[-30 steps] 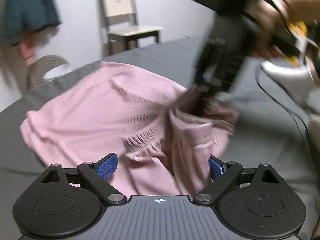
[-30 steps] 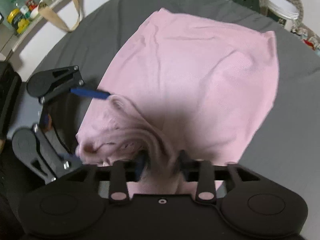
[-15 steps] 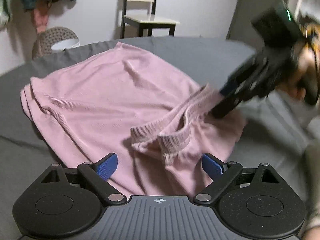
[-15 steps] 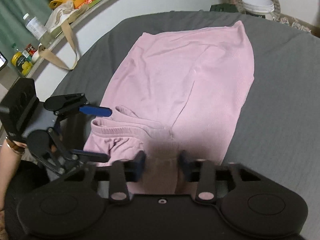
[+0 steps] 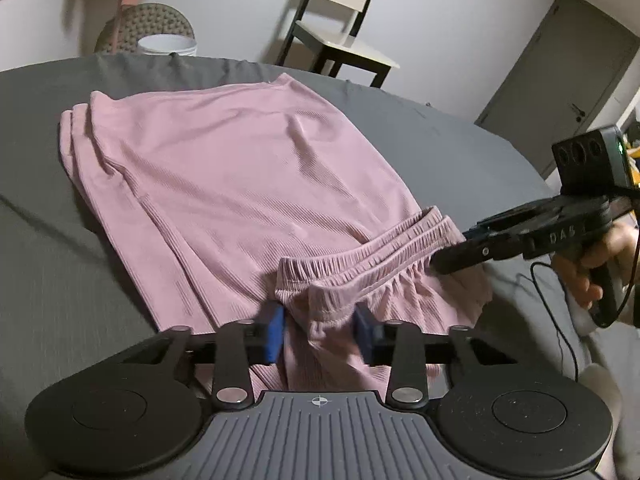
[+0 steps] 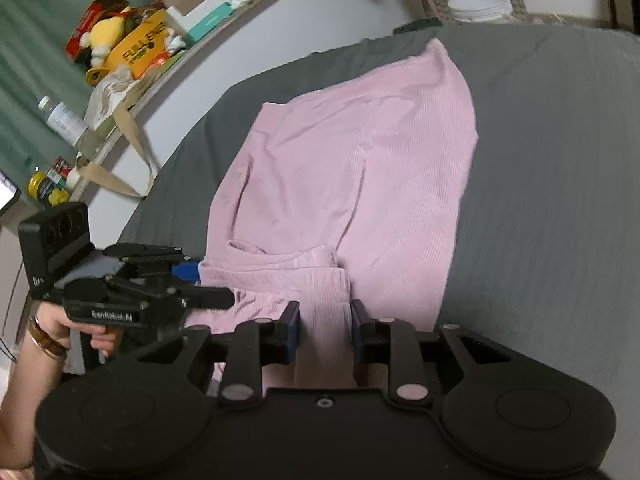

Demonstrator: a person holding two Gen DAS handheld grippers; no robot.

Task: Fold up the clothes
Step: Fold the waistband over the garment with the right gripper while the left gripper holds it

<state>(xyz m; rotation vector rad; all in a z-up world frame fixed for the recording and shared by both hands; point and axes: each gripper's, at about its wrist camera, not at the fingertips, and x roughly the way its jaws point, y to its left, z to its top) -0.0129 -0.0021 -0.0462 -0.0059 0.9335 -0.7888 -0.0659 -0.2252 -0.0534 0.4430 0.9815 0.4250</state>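
Note:
A pink ribbed garment with an elastic waistband lies spread on the grey bed, its waistband end bunched nearest me. My left gripper is shut on a fold of the waistband, with pink cloth filling the gap between its blue pads. The right gripper is shut on the waistband's other side. In the left wrist view the right gripper bites the waistband edge from the right. The right wrist view shows the garment stretching away and the left gripper at its left edge.
A chair and a woven basket holding a white bucket stand beyond the bed's far edge. A cluttered shelf runs along the wall at left. A person's hand holds the right gripper's handle.
My left gripper has gone from wide open to shut on the waistband. The right gripper kept its hold, and the garment now lies flatter and more stretched out.

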